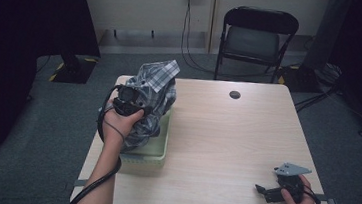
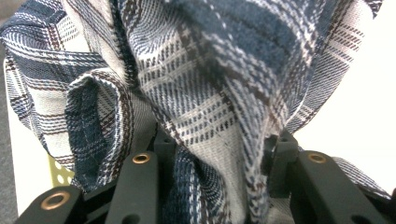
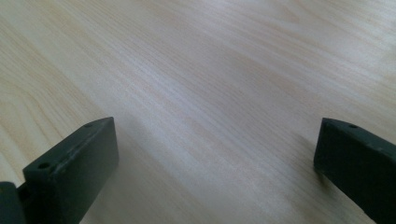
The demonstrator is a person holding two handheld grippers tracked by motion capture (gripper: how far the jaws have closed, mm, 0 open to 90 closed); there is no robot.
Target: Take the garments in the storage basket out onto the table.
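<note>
Plaid shirt [image 1: 149, 104] is clamped in my left gripper [image 1: 130, 97] jaws, raised above the pale green bin [image 1: 160, 152] on the table [image 1: 225, 146]. Laying it out remains. Right gripper [image 1: 267, 190] jaws: wide apart, empty.

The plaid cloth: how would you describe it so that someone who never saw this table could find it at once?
Start at the wooden table and go to its left edge, where a pale green bin sits. Bunched up above that bin is the cloth, pinched by the left gripper. It is the only fabric here, checked in dark blue, grey and white.
</note>
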